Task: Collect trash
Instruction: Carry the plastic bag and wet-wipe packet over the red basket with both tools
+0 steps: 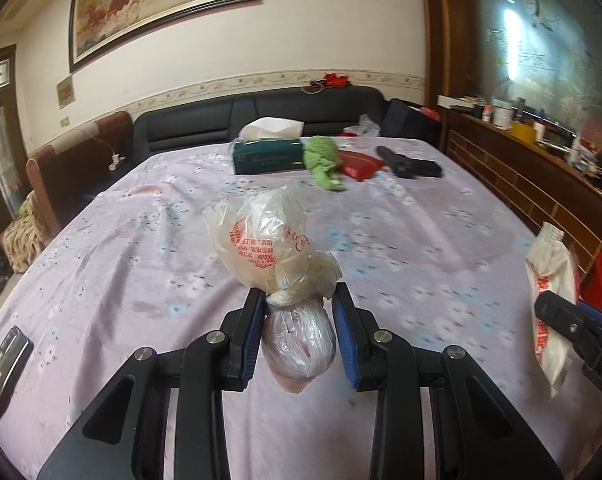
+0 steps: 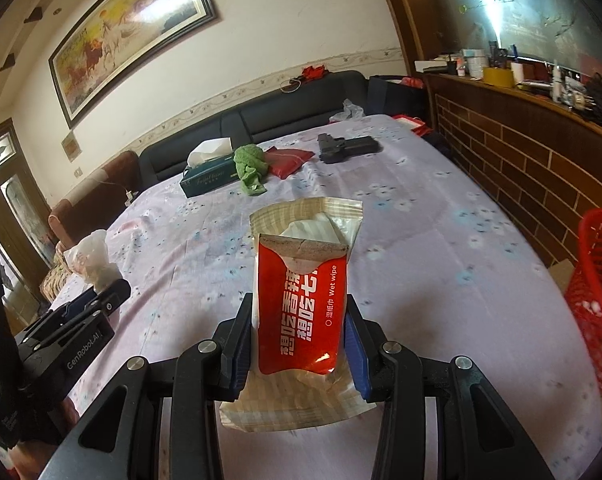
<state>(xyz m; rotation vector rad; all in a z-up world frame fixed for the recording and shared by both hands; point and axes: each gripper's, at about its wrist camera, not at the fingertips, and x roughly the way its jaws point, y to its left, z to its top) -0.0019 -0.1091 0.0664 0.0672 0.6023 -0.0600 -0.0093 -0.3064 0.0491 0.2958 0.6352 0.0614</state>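
My left gripper is shut on a knotted clear plastic bag with red print. Its blue pads pinch the bag at the knot, above the lilac flowered bedspread. My right gripper is shut on a red and beige wet wipe packet, which stands upright between the pads with its flap open. In the left wrist view the right gripper and its packet show at the right edge. The right wrist view shows the left gripper with the bag at the left.
A red mesh basket stands off the bed's right side by a wooden sideboard. At the far end lie a green tissue box, a green cloth, a red pouch and a black pistol-shaped object. A phone lies near left.
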